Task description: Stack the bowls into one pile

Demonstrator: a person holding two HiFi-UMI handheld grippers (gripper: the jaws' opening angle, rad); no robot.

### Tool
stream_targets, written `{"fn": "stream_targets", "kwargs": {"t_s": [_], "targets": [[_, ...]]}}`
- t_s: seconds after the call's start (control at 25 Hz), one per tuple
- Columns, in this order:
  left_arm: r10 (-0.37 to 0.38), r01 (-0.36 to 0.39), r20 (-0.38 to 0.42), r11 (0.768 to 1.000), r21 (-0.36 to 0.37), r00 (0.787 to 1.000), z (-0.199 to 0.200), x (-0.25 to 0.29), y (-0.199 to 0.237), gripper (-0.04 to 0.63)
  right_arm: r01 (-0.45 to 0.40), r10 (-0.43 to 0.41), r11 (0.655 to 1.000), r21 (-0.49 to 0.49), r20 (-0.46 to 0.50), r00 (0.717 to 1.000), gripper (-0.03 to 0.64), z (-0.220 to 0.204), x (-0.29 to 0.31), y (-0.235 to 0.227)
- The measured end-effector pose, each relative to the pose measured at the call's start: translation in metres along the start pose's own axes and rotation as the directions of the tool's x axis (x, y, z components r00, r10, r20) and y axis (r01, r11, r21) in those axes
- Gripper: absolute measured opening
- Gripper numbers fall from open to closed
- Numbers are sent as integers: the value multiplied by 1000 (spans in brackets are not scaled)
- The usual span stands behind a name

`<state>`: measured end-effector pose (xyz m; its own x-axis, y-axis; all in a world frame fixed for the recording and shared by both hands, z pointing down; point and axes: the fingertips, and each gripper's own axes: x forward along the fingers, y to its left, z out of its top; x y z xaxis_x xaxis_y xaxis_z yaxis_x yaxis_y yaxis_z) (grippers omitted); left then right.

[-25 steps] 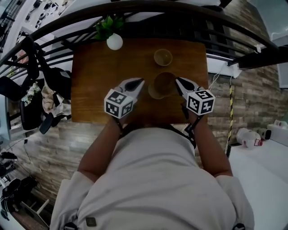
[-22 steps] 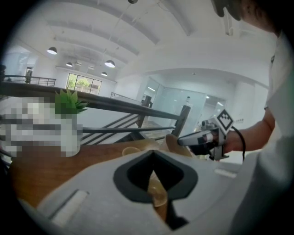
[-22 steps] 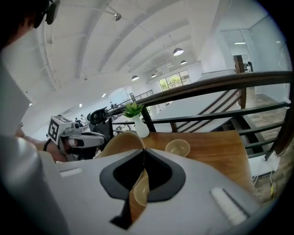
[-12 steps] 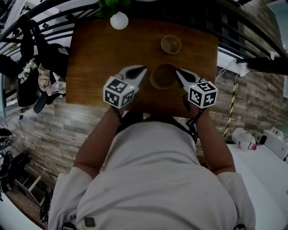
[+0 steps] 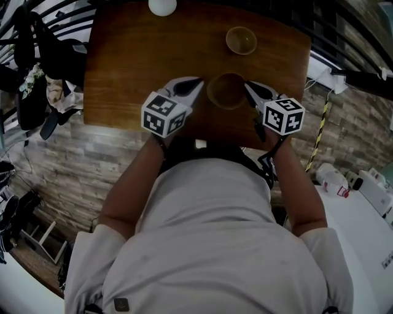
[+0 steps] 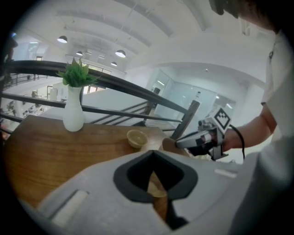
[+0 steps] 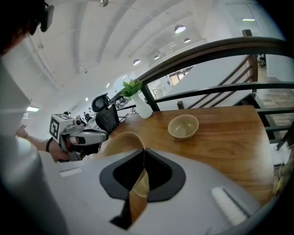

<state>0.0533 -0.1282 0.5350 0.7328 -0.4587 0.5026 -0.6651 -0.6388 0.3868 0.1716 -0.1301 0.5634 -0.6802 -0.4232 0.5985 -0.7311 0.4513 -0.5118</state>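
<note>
A wooden bowl [image 5: 227,92] hangs between my two grippers over the near part of the brown table [image 5: 135,67]. My left gripper [image 5: 198,84] is shut on its left rim, and that rim [image 6: 156,186] shows between the jaws. My right gripper [image 5: 247,87] is shut on the right rim, where the bowl's wall [image 7: 119,142] rises just ahead of the jaws. A second, lighter bowl [image 5: 241,40] stands upright on the table beyond the held one, also seen in the left gripper view [image 6: 137,137] and the right gripper view [image 7: 183,126]. Whether the held bowl touches the table is hidden.
A white vase [image 5: 163,5] with a green plant [image 6: 78,73] stands at the table's far left. A dark railing [image 7: 206,50] runs behind the table. A black chair [image 5: 37,67] stands to the left. A white surface with a bottle [image 5: 331,179] lies at the right.
Both grippers have sunk toward the table with the bowl still held between them. The lighter bowl and the vase have stayed in place.
</note>
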Motion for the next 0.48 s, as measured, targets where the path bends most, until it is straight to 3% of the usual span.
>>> {"fn": "stream_targets", "kwargs": {"t_s": [0.48], "targets": [[-20, 18, -53, 999, -34, 998, -37, 22, 17, 4, 16, -14, 998, 69, -30, 999, 18, -31, 28, -21]]}}
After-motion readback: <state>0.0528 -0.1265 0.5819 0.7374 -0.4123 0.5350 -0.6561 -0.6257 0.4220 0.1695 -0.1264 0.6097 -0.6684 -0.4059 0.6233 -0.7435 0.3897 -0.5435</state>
